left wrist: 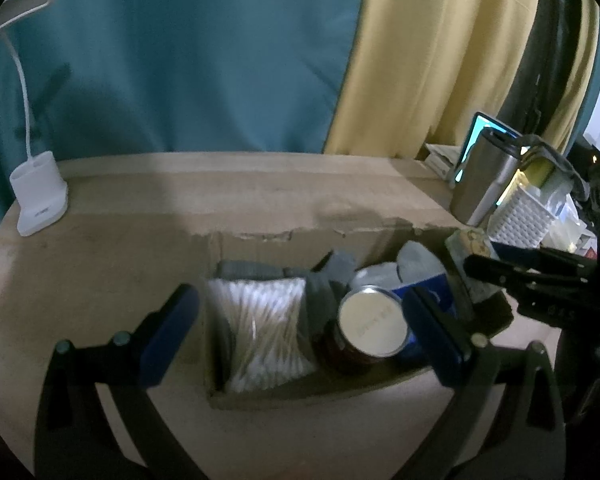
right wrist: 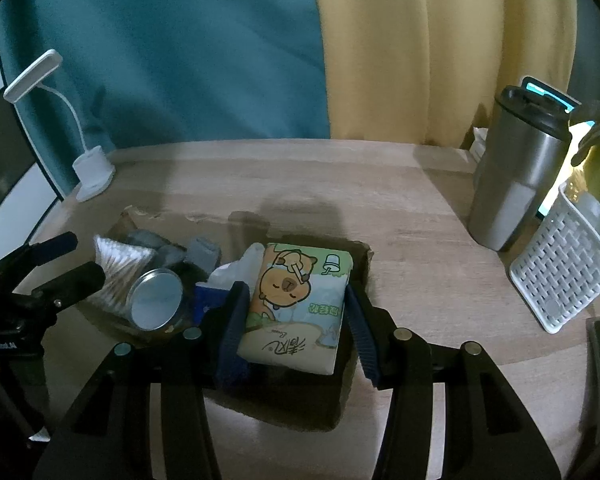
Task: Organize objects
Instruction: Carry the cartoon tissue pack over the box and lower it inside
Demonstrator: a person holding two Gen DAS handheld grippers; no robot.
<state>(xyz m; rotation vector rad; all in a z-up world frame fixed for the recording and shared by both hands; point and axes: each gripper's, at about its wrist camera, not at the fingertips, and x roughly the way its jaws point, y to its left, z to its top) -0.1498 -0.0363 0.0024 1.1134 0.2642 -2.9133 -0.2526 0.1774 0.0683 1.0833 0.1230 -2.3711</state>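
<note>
Item: tissue pack (right wrist: pixel 296 308), soft, printed with a cartoon animal, was held between the fingers of the right gripper (right wrist: pixel 296 320), which were closed against its two long sides; the pack was poised over the right end of the cardboard box (right wrist: pixel 364 256) on the counter (right wrist: pixel 420 240), and whether it already rested on the box floor could not be told. Contents already in the box: a swab bag (left wrist: pixel 260 332), a tin-lidded jar (left wrist: pixel 370 330), grey cloth (left wrist: pixel 328 276) and a blue-and-white packet (left wrist: pixel 420 280), all crowded together at the left and middle. The left gripper (left wrist: pixel 300 332) was held above the swab bag and jar with its fingers spread wide and nothing between them. Risks noted: the pack, being soft, was judged likely to buckle or slip if squeezed unevenly; if released while tilted, it could be left propped on the blue-and-white packet or the box wall rather than lying flat. The torn box edge was judged liable to catch a finger on withdrawal and drag the light box across the counter. The two grippers stood near each other over the box, so a collision was considered possible. A steel tumbler (right wrist: pixel 516 176) and a white basket (right wrist: pixel 564 280) stood apart to the right, within reach of a careless sweep.
</note>
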